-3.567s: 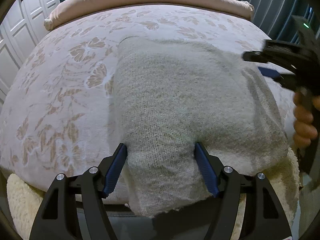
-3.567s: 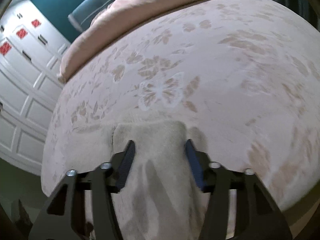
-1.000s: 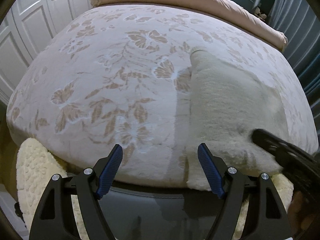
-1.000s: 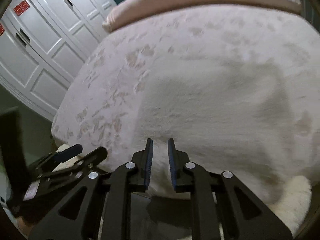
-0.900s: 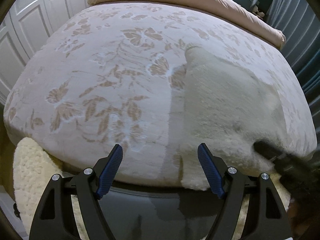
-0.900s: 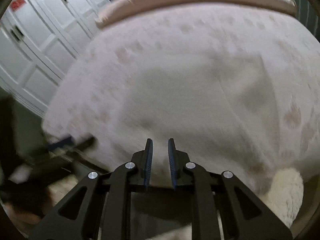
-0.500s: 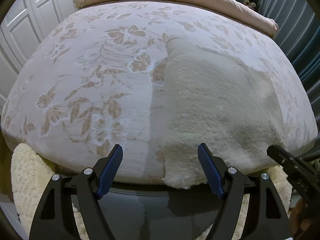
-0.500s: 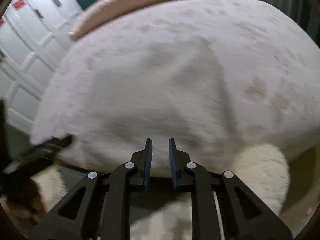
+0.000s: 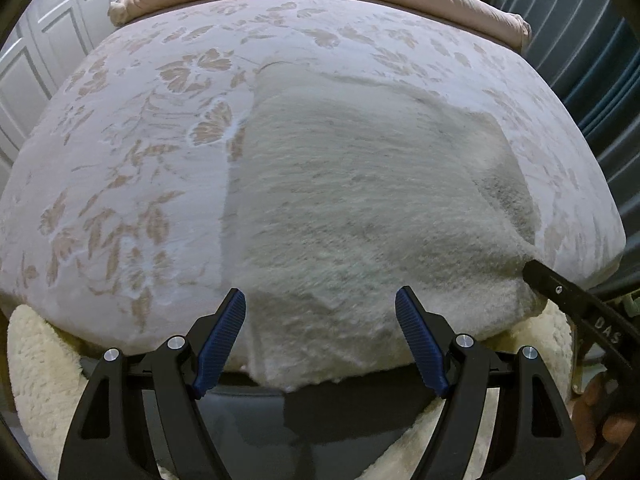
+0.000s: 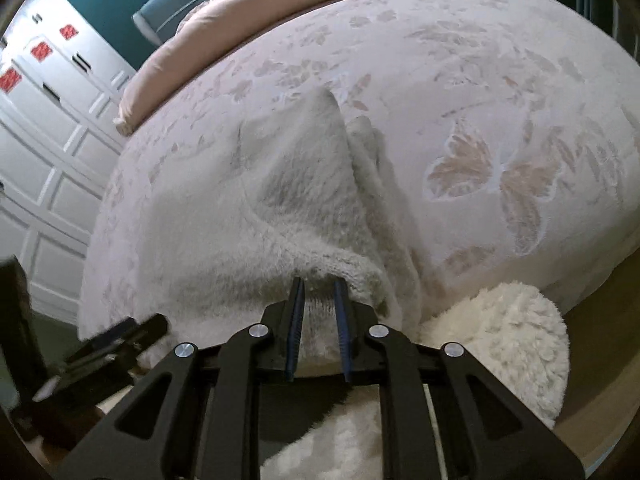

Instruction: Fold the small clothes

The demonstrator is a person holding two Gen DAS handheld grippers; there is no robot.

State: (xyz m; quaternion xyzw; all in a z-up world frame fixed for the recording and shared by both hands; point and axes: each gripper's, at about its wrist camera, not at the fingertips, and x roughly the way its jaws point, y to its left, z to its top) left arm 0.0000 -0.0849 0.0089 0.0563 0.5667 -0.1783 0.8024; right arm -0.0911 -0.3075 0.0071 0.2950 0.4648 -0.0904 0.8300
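Since a second ago the fuzzy cream knitted garment [image 9: 360, 208] has slid toward the near edge of the pink floral-patterned bed [image 9: 120, 168]. The right gripper [image 10: 318, 280] pinches its lifted corner; the left gripper [image 9: 320, 300] stands wide open over its hem.

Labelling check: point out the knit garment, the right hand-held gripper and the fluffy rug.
knit garment [image 9: 360, 208], left wrist view, middle of its top face
right hand-held gripper [image 10: 318, 290], right wrist view, between fingertips
fluffy rug [image 10: 508, 340], right wrist view, pile beside bed

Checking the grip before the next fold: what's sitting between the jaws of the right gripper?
In the right wrist view, the near edge of the cream fuzzy garment sits bunched between the right gripper's nearly closed jaws.
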